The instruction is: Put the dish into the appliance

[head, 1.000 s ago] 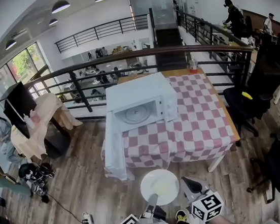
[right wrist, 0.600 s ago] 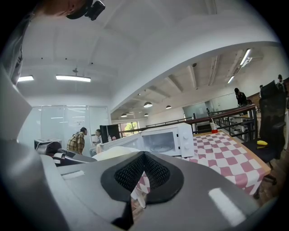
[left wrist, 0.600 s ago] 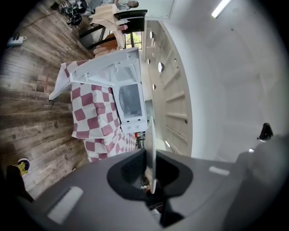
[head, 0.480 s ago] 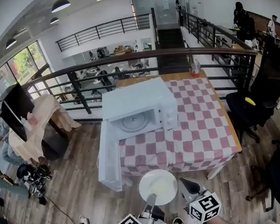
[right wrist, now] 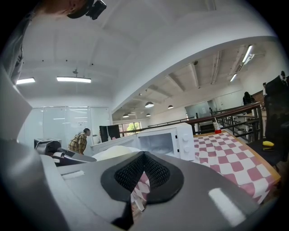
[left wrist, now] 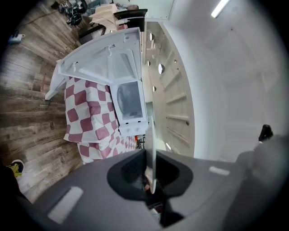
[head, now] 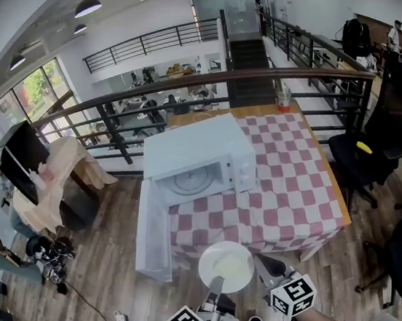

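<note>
At twelve o'clock from the round white plate (head: 228, 266), pinched edge-on by the left gripper (head: 216, 288), the white microwave oven (head: 192, 150) stands open; right gripper (head: 271, 266) closed, empty.

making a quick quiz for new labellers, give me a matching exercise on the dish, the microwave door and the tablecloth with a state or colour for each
Things:
1 dish
2 microwave door
3 tablecloth

States:
a swung open
b red and white checks
c clamped in the left gripper

Pairs: 1-c, 2-a, 3-b
</note>
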Tool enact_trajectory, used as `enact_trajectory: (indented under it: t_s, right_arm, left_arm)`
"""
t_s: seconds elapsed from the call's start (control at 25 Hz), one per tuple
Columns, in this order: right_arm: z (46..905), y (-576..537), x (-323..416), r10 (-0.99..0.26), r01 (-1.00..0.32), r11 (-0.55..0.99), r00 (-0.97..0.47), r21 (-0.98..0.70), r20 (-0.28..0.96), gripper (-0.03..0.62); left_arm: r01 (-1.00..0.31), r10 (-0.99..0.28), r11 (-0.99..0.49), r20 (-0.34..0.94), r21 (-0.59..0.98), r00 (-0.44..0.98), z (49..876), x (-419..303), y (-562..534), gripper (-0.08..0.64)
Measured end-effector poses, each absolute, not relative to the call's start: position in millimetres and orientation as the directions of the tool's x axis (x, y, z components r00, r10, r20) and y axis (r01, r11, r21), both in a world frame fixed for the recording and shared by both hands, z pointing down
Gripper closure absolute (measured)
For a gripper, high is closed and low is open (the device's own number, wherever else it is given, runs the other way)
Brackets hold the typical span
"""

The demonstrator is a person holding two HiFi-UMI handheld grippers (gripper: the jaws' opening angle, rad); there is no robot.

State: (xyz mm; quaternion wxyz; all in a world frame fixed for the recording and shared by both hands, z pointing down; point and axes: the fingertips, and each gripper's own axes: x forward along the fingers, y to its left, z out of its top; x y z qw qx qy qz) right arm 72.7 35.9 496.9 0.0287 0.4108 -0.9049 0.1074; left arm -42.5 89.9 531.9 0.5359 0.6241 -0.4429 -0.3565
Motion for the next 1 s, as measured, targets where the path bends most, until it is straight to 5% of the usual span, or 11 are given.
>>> enact_trajectory:
  t_s: [1.0]
  right_arm:
    - [494.0, 29.5, 85.5, -0.731, -0.737, 0.649, -0.672, -0.186, 0.114, 0.594]
  left_arm:
    - [-0.169, -0.935, -0.025, 0.037, 0.985, 0.353, 526.4, -22.6, 86.0, 0.532]
